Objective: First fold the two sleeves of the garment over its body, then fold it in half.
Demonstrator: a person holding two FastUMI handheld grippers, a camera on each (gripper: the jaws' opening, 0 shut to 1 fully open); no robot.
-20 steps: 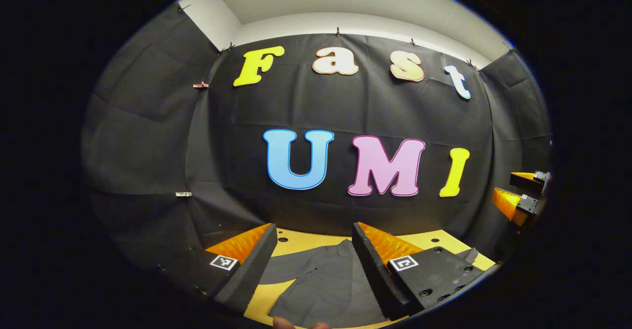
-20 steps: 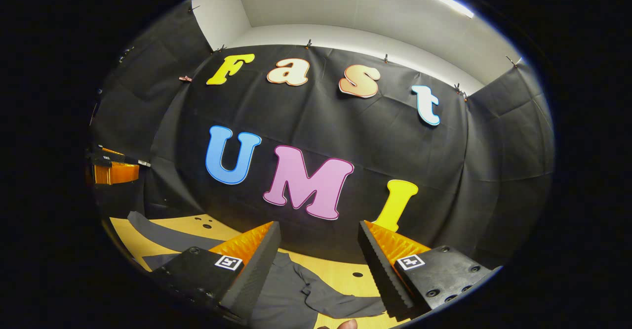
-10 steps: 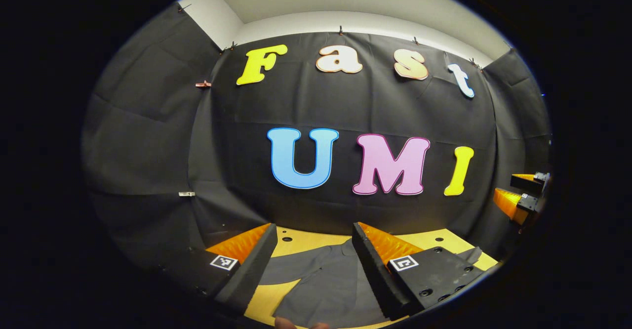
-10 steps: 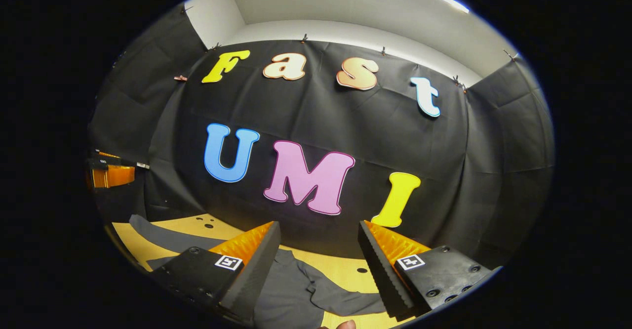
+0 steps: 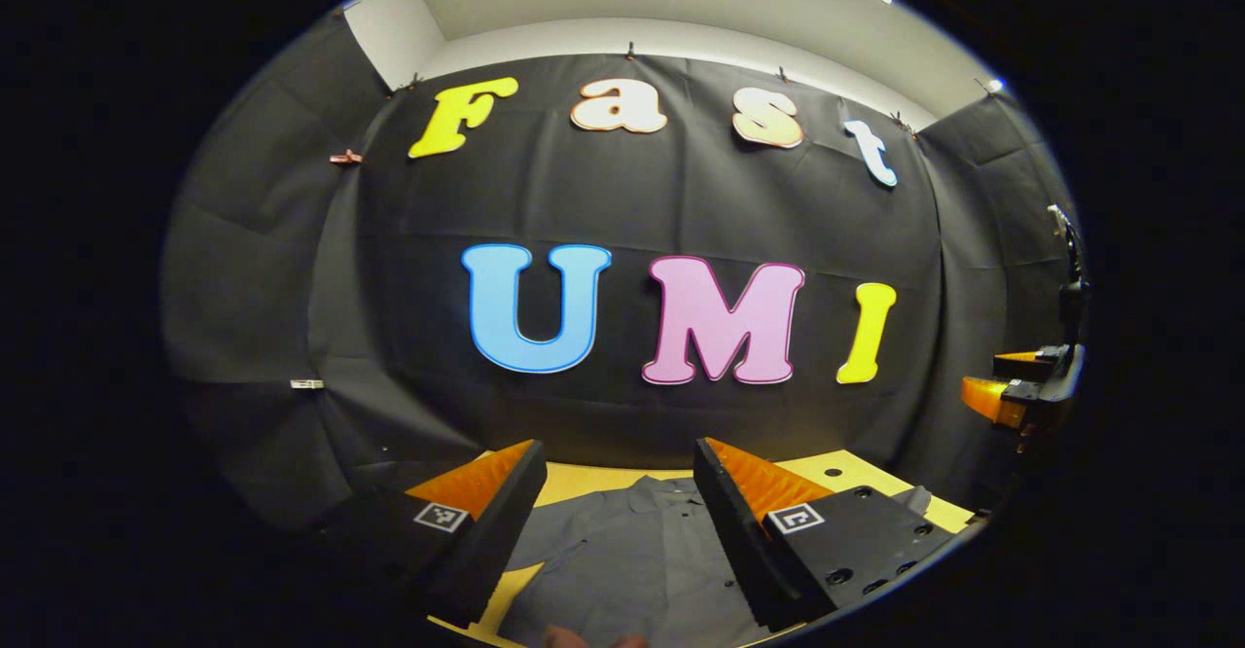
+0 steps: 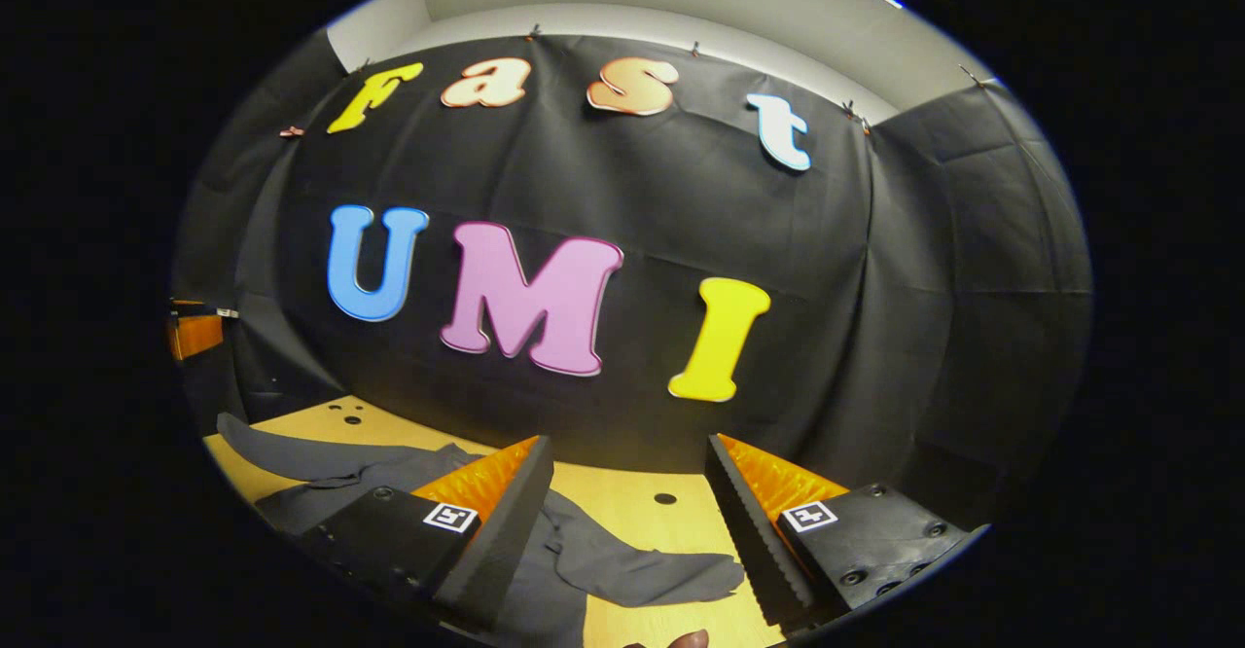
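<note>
A dark grey shirt lies flat on the yellow wooden table, collar toward the wall. My left gripper hovers above it, open, nothing between its fingers, and the shirt's body shows in the gap. In the right gripper view, one sleeve lies crumpled under the gap of my right gripper, which is open and holds nothing. The shirt's other sleeve stretches out to the left. Each gripper appears at the other view's edge: the right gripper and the left gripper.
The black cloth wall rises close behind the table's far edge. Small round holes dot the table top. A person's fingertip peeks in at the bottom edge.
Both grippers have swung to the right, so the wall slid left in both views. The shirt's collar and front now sit between the left fingers; more of the sleeve shows under the right gripper.
</note>
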